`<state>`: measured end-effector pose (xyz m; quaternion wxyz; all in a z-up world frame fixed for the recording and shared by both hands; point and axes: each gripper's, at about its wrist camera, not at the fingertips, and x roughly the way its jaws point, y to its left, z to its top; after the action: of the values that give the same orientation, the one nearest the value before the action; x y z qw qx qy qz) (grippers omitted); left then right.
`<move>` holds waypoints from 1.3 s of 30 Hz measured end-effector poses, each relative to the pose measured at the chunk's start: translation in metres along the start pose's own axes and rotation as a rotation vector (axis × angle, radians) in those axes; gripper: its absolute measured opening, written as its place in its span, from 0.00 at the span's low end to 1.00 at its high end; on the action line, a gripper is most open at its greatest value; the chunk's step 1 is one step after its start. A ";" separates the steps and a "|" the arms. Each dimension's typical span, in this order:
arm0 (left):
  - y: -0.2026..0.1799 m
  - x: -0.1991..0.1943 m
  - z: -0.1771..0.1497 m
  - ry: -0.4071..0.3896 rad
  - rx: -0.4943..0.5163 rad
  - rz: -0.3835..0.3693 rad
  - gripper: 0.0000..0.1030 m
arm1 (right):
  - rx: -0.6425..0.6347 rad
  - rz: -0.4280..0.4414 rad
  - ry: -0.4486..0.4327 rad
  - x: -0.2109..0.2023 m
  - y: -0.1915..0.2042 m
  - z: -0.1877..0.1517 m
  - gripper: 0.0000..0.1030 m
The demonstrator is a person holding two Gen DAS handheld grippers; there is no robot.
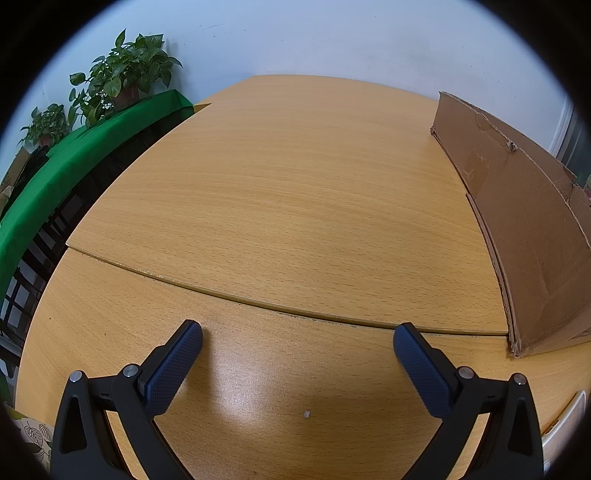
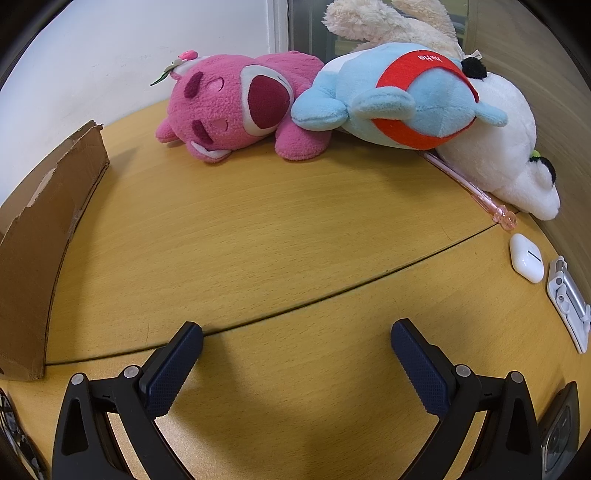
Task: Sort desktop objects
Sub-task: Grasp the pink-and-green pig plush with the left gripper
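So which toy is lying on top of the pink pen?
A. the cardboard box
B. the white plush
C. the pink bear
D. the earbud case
B: in the right wrist view the pink pen runs under the white plush, with only its lower end sticking out onto the table.

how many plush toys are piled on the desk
4 in the right wrist view: the pink bear at left, the blue plush leaning on it, the white plush at right, the cream plush behind. More may be hidden.
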<state>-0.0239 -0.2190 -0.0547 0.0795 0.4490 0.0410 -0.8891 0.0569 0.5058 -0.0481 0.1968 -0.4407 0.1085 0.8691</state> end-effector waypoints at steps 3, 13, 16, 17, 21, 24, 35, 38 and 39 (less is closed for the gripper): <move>-0.002 -0.005 -0.006 -0.003 0.019 -0.007 1.00 | 0.013 -0.009 0.000 0.001 0.001 0.002 1.00; -0.036 -0.182 -0.043 -0.161 0.013 -0.344 0.99 | -0.313 -0.112 -0.129 -0.081 0.039 -0.048 1.00; -0.061 -0.223 -0.061 -0.179 0.082 -0.423 0.99 | -0.408 0.019 -0.224 -0.147 0.062 -0.069 1.00; -0.069 -0.229 -0.068 -0.174 0.107 -0.448 0.99 | -0.430 0.073 -0.246 -0.165 0.075 -0.073 1.00; -0.106 -0.222 -0.094 -0.062 0.175 -0.546 0.99 | -0.458 0.305 -0.312 -0.224 0.112 -0.097 1.00; -0.130 -0.203 -0.111 0.031 0.193 -0.634 0.99 | -0.493 0.511 -0.241 -0.240 0.147 -0.116 1.00; -0.146 -0.153 -0.132 0.197 0.128 -0.781 0.86 | -0.691 0.685 -0.068 -0.228 0.268 -0.173 1.00; -0.144 -0.153 -0.132 0.218 0.132 -0.787 0.86 | -0.726 0.721 0.005 -0.221 0.282 -0.182 1.00; -0.145 -0.152 -0.133 0.227 0.132 -0.789 0.86 | -0.746 0.737 0.030 -0.220 0.288 -0.187 1.00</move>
<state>0.1440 -0.0413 -0.0114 -0.3011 0.4980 0.1614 -0.7970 0.1837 0.1251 0.0247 -0.2941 -0.4258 -0.0578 0.8537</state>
